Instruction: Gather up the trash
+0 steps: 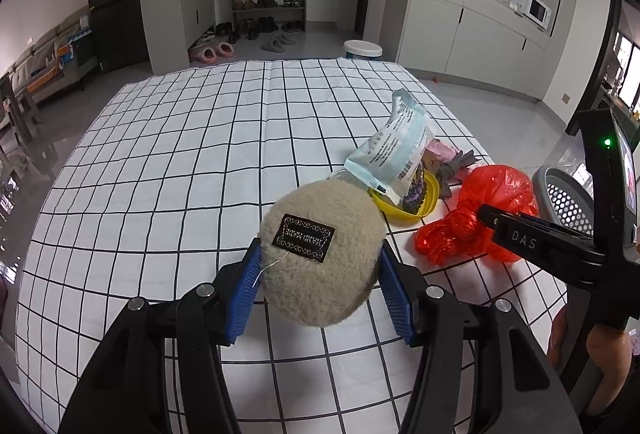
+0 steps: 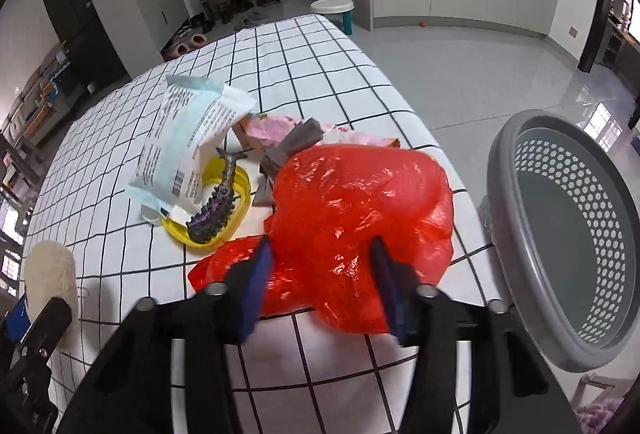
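Note:
My left gripper (image 1: 320,262) is shut on a beige fluffy pad (image 1: 320,254) with a black label, held just above the checked tablecloth (image 1: 160,153). The pad also shows in the right wrist view (image 2: 50,274). My right gripper (image 2: 322,266) has its blue pads on both sides of a crumpled red plastic bag (image 2: 360,201) near the table's right edge; the bag also shows in the left wrist view (image 1: 480,213). Behind lie a pale blue wrapper (image 2: 188,145), a yellow lid (image 2: 240,189) with a dark purple toy (image 2: 216,209), pink packaging (image 2: 272,127) and a grey scrap (image 2: 300,141).
A grey perforated basket (image 2: 568,234) stands off the table's right edge, over the floor. A white stool (image 2: 332,7) stands beyond the table's far end. Cabinets, a shoe rack and a sofa line the room's walls.

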The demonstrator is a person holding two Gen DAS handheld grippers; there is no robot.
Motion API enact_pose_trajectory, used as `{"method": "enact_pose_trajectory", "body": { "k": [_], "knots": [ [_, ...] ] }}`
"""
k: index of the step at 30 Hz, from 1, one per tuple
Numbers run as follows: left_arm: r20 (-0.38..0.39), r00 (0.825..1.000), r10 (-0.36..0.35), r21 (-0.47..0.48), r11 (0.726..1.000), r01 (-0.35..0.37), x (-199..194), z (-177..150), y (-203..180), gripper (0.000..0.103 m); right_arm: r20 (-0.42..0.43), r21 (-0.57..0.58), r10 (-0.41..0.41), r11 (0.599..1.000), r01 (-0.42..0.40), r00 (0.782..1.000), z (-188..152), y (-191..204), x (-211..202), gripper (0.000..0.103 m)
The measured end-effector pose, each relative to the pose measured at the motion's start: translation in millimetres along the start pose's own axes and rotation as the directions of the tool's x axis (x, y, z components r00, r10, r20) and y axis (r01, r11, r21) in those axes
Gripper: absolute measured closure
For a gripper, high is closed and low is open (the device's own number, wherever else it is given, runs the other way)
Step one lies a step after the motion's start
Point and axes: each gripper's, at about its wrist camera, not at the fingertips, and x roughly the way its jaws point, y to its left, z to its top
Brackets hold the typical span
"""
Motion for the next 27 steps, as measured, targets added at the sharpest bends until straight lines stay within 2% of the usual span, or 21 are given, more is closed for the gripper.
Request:
{"method": "enact_pose_trajectory", "body": {
  "k": [2,4,14,27],
  "knots": [
    [-0.002,1.000,0.005,-0.001,1.000,-0.005,0.5,0.2,0.1,0.048,-0.001,-0.007,0.011,1.000,-0.011,1.000,-0.7,0.2,-0.5,0.085],
    [-0.003,1.000,0.007,0.000,1.000,-0.007,0.6,0.6,-0.9,0.048,0.000,-0.008,0.019,1.000,-0.019,1.000,-1.2,0.2,-1.4,0.094],
    [0.012,1.000,0.013,0.016,1.000,-0.013,-9.2,1.6,-9.3,0.048,0.028,0.026,0.070,0.997,-0.071,0.997,-9.2,-13.1,-26.7,0.097],
    [0.039,0.999,-0.021,0.073,0.997,0.018,-33.6,1.4,-42.4,0.048,0.101,0.038,0.054,0.998,-0.058,0.993,-29.8,-38.9,-79.2,0.097]
  ]
}}
